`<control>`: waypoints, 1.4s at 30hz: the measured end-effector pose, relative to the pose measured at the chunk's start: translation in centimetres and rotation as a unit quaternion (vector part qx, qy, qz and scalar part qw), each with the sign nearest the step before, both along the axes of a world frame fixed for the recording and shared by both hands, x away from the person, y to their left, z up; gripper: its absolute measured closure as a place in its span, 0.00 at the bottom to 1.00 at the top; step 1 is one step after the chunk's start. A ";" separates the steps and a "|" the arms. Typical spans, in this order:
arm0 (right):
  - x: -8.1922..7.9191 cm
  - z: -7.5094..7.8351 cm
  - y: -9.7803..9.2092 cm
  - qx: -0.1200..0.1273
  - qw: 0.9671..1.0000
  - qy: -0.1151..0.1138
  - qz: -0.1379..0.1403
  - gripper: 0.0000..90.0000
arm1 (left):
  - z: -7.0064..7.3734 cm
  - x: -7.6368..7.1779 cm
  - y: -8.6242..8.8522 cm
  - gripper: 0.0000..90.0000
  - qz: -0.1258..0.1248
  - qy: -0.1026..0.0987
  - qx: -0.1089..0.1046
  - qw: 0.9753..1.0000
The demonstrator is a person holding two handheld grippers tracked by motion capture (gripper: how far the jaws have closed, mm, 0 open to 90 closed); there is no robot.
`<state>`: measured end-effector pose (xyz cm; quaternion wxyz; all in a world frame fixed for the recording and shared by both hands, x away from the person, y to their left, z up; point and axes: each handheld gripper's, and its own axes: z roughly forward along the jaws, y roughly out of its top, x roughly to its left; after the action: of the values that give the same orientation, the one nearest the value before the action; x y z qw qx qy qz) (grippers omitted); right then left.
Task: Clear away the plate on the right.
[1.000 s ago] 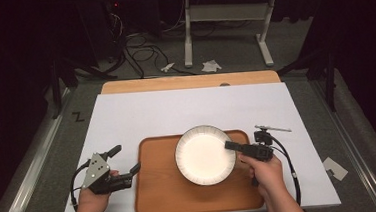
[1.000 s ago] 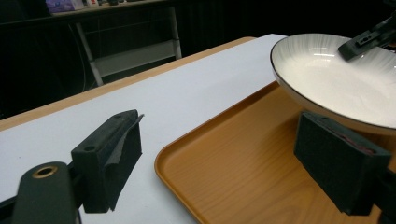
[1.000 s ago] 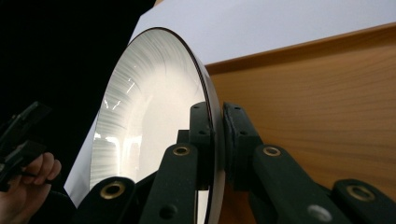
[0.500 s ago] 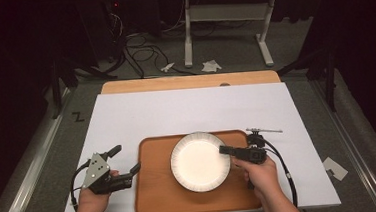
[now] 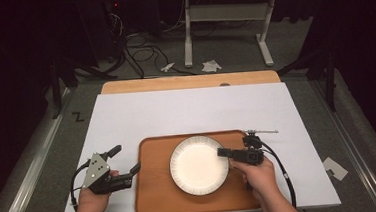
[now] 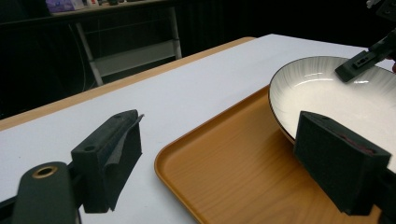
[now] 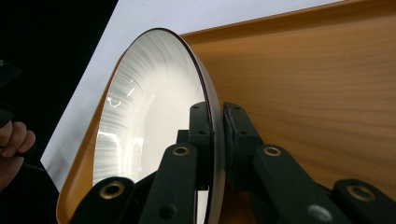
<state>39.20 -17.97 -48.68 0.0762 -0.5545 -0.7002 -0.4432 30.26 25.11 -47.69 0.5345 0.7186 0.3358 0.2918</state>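
While the right gripper (image 5: 223,152) grips the round white ribbed plate with its dark rim (image 5: 198,165), we log the scene; its fingers (image 7: 201,135) are closed hard on the plate's right edge, one pad inside the rim, one outside. Plate sits over the middle of the rectangular orange-brown wooden tray (image 5: 154,188), which lies on the white-covered desk (image 5: 186,111), near its front edge; whether the plate rests flat or is lifted slightly at the held side, we cannot tell from the high view.

Left gripper (image 5: 128,166) hovers just beside the tray's left edge, fingers (image 6: 112,154) spread wide, holding nothing; one finger over the white desk, the other over the tray.

Step in hand, as we judge it: shifting or setting the plate on the tray by its rim. Next move likely calls for keeping the plate level and lowering it without scraping, then releasing the pinch cleanly; a one-sided grip on a smooth rim could slip.

View differences: right gripper view shows the pinch itself and the ribbing on the plate; left gripper view shows the open span of the left fingers, the tray's raised lip, and the right gripper's tip (image 6: 359,63) at the plate's far rim; high view gives the overall layout.
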 end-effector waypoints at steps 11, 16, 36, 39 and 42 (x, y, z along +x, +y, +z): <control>0.0 -0.3 0.3 -0.013 1.000 0.002 0.005 0.94 | 0.0 0.0 0.0 0.18 0.000 0.000 -0.001 1.000; 0.0 -0.2 0.4 -0.035 0.999 -0.002 0.007 0.94 | 0.0 0.0 0.0 0.18 -0.001 0.000 0.000 1.000; -0.1 -0.3 0.2 -0.073 0.997 0.000 0.030 0.92 | 0.0 0.0 0.0 0.18 0.000 0.001 0.000 1.000; -0.1 -0.3 0.3 -0.085 0.996 -0.001 0.034 0.92 | 0.0 0.0 0.0 0.18 0.000 0.001 -0.001 1.000; -0.1 -0.3 0.3 -0.088 0.996 0.001 0.035 0.92 | 0.0 0.0 0.1 0.18 -0.001 0.001 -0.001 1.000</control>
<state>39.06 -17.69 -49.00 0.0434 -0.5347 -0.7553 -0.3765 30.22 25.16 -47.68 0.5350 0.7187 0.3362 0.2903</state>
